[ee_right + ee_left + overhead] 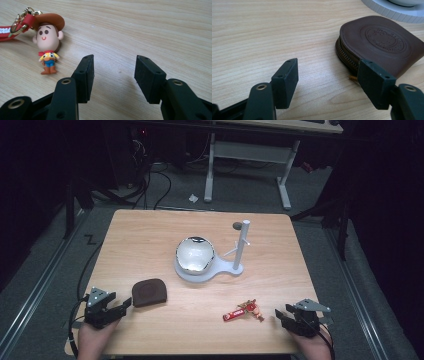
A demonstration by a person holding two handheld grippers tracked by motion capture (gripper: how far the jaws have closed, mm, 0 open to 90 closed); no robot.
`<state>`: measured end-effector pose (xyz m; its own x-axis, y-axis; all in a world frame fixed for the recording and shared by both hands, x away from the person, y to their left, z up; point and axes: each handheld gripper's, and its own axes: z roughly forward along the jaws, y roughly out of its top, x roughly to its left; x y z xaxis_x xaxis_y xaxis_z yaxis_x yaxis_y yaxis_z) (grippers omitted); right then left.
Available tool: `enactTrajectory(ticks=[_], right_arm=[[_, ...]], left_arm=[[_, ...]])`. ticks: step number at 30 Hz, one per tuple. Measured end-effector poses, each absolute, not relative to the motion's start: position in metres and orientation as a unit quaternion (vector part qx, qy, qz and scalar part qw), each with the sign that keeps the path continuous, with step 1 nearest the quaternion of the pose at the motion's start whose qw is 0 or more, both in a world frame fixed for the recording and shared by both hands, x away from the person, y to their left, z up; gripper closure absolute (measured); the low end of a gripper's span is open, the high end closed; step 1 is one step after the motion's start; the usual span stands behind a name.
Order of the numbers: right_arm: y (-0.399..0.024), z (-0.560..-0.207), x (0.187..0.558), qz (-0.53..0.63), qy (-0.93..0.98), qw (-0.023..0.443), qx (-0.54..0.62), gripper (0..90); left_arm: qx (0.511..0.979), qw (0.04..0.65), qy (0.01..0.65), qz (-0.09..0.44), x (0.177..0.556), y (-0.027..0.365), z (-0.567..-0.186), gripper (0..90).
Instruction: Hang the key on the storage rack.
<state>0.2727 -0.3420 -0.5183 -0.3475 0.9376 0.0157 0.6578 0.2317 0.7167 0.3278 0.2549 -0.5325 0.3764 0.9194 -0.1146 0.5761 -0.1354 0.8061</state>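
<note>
Down at the near left corner of the light wooden surface [150,235], the left hand-held gripper [120,307] rests with its jaws apart and nothing between them. Just beside it lies a brown zipped coin pouch [149,291]; in the left gripper view the pouch [379,42] sits right by the far jaw, whether touching I cannot tell, its embossed round stamp facing up and its zip pull poking out. Toward the middle stands a shiny bowl [195,253] on a pale grey stand [222,268] with an upright post [242,242]. Nearer the front right lies a red strap keychain with a small cowboy figure [244,310]; the right gripper view shows the figure [48,41] on its back, near the left jaw but apart from it. The right hand-held gripper [279,314] sits at the near right corner, released, holding nothing. Around the surface the room is dark: grey floor [180,190], black cables [145,175], and the white legs of another desk [247,155] behind
</note>
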Motion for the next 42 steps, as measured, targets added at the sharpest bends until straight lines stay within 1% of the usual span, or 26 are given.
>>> enactTrajectory(ticks=[7,9,18,21,24,28,30,32,35,38,42], right_arm=[[-0.335,-0.517,0.271,0.330,0.758,0.214,0.521,51.2],[-0.332,-0.516,0.271,0.333,0.758,0.211,0.519,51.5],[-0.315,-0.514,0.268,0.347,0.770,0.199,0.497,52.7],[-0.309,-0.515,0.268,0.350,0.776,0.191,0.488,52.3],[-0.302,-0.517,0.270,0.356,0.781,0.176,0.483,50.9],[-0.292,-0.518,0.272,0.359,0.788,0.177,0.467,51.3],[-0.286,-0.517,0.271,0.358,0.794,0.179,0.457,56.6],[-0.281,-0.515,0.270,0.362,0.798,0.180,0.446,66.0],[-0.274,-0.513,0.268,0.362,0.803,0.182,0.437,75.7],[-0.267,-0.515,0.270,0.350,0.813,0.176,0.430,80.8],[-0.260,-0.512,0.278,0.354,0.815,0.176,0.424,81.5]], left_arm=[[0.721,0.419,0.503,0.224,0.320,0.247,-0.523,36.5],[0.724,0.424,0.497,0.224,0.318,0.243,-0.521,39.3],[0.745,0.443,0.443,0.230,0.304,0.208,-0.509,43.7],[0.759,0.428,0.427,0.241,0.300,0.192,-0.509,43.6],[0.766,0.434,0.416,0.228,0.299,0.181,-0.510,43.6],[0.778,0.441,0.399,0.205,0.297,0.167,-0.512,45.4],[0.784,0.439,0.389,0.203,0.295,0.160,-0.513,46.1],[0.788,0.437,0.384,0.202,0.295,0.158,-0.513,45.9],[0.784,0.438,0.390,0.203,0.296,0.161,-0.514,46.0],[0.778,0.441,0.399,0.200,0.297,0.167,-0.514,46.3],[0.774,0.444,0.404,0.199,0.298,0.171,-0.514,46.5]])
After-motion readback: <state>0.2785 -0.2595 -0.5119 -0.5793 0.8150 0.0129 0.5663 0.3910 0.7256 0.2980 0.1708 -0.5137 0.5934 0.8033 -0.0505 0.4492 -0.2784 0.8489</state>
